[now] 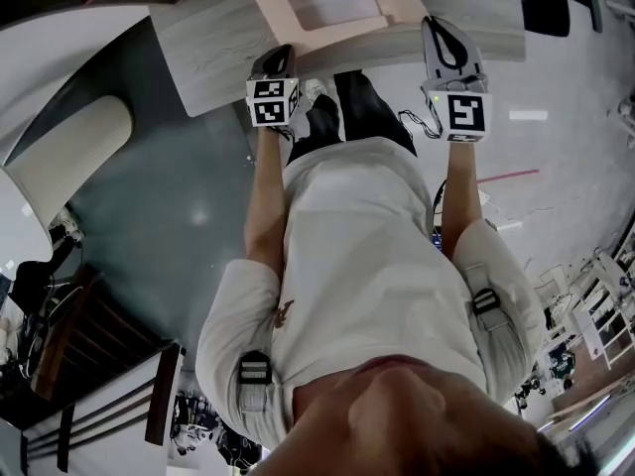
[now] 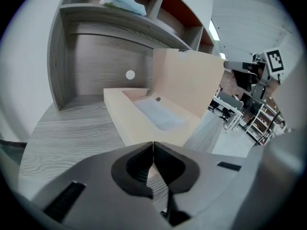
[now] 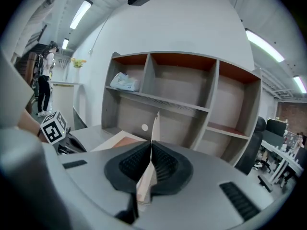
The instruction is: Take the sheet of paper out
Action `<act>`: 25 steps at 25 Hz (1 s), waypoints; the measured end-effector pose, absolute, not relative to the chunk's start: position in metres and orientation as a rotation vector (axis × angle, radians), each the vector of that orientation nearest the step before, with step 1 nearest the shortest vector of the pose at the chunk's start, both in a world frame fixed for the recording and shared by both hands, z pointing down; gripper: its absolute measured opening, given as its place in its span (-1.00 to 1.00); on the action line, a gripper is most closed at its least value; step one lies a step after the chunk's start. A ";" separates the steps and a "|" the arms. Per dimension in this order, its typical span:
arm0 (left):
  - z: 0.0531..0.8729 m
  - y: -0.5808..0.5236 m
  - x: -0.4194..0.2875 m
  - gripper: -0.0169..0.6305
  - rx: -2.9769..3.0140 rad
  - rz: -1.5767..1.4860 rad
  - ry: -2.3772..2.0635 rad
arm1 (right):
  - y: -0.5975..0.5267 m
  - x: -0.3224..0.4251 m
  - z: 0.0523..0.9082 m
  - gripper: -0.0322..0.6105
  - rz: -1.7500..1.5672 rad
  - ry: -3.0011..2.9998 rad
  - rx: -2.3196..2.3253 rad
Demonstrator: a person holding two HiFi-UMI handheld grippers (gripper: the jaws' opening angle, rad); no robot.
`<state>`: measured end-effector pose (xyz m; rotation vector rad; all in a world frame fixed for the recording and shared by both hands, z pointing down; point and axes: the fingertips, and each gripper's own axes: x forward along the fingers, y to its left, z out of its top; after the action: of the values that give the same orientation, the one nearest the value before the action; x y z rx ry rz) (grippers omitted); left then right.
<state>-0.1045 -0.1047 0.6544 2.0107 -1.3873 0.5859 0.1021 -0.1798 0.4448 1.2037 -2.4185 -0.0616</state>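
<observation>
An open beige folder [image 1: 270, 0] lies on the grey wooden desk [image 1: 208, 62]. A white sheet of paper [image 2: 160, 115] rests flat in its lower half [image 2: 125, 121]. The folder's cover [image 2: 188, 86] stands raised. My right gripper [image 3: 152, 150] is shut on that cover's edge [image 3: 155, 127], seen edge-on between the pads. The same gripper [image 2: 249, 72] shows at the cover's right side in the left gripper view and at the desk's front edge [image 1: 444, 28] in the head view. My left gripper [image 2: 153, 145] is shut, tips at the folder's near edge [image 1: 281, 58]; whether it pinches that edge I cannot tell.
A grey shelf unit [image 3: 211, 95] with open cubbies stands at the back of the desk. A pale blue bag [image 2: 123, 2] lies on its upper shelf. A cream chair [image 1: 62, 157] stands left of the desk, and a dark office chair [image 3: 253, 145] to the right.
</observation>
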 end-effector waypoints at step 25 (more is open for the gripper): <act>0.636 -0.111 -0.100 -0.88 2.063 0.532 -1.378 | -0.196 0.129 0.443 -0.68 -0.042 -2.256 1.375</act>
<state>-0.1000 -0.1113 0.6359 2.0634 -1.3781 0.5323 0.1292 -0.1956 0.4433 1.3754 -2.2560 -0.0416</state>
